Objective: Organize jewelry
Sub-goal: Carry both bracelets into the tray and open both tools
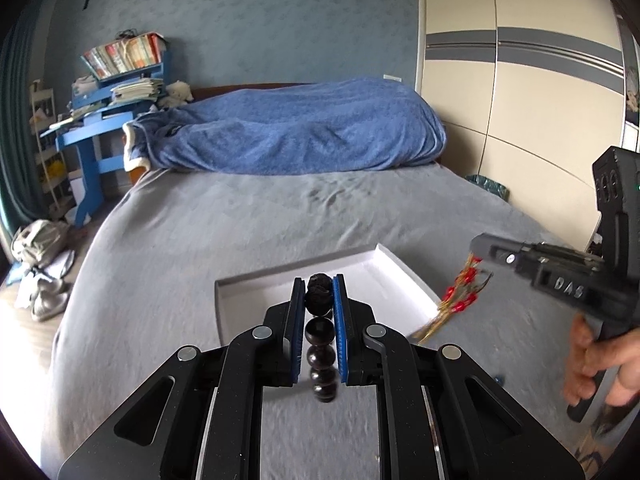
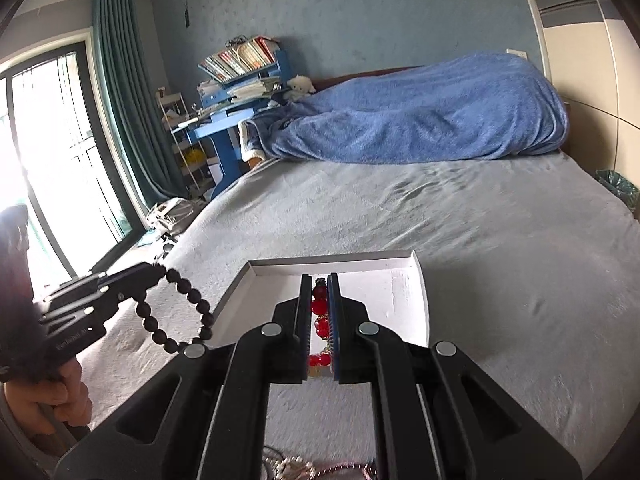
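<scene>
Grey bed (image 1: 200, 220) under both grippers: left gripper (image 1: 319, 284) pinching a dark bead bracelet (image 1: 320, 344), right gripper (image 2: 319, 280) clamping a red-bead chain (image 2: 319, 312) over the white tray (image 2: 400, 296).

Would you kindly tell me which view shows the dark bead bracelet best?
The right wrist view: the bracelet hangs as a full loop from the left gripper. The left wrist view shows only a few beads between its jaws.

Window (image 2: 48, 152) glare, fisheye-warped edges

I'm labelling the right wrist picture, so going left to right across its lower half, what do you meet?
Hand → left gripper → black bead bracelet → white tray → grey bedsheet.
</scene>
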